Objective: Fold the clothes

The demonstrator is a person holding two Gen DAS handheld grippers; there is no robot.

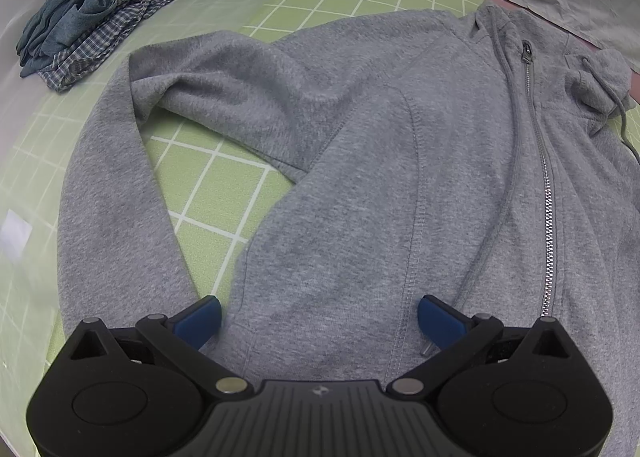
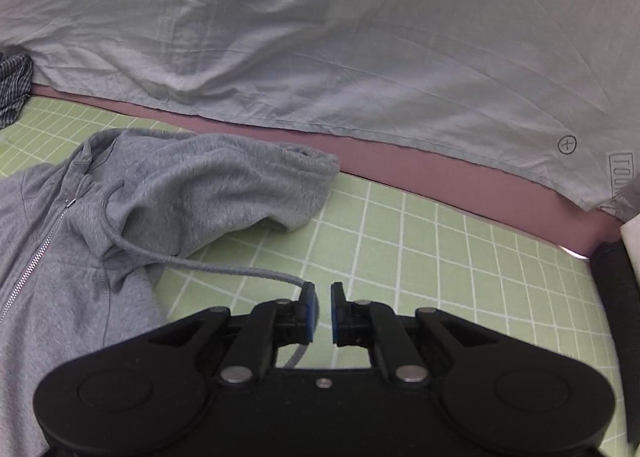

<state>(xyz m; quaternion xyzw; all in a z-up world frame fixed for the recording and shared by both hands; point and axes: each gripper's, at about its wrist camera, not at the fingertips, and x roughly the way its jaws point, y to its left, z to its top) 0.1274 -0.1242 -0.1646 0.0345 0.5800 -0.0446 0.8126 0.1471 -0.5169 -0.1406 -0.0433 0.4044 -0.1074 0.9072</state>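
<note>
The grey zip-up fleece hoodie (image 1: 380,161) lies lengthwise directly beneath the spread, empty left hand-held gripper (image 1: 319,321) — the right hand-held gripper (image 2: 322,307), narrowly parted, clamps nothing, its drawcord (image 2: 208,263) merely alongside

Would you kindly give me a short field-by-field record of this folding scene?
garment: grey zip hoodie, front up, on green grid mat
left gripper: jaws wide open over the hoodie's body
right gripper: jaws narrowly apart, nothing between them
drawstring: runs past one finger's outer side
other clothes: dark pile at the mat's far edge
backdrop: pale sheet
</note>
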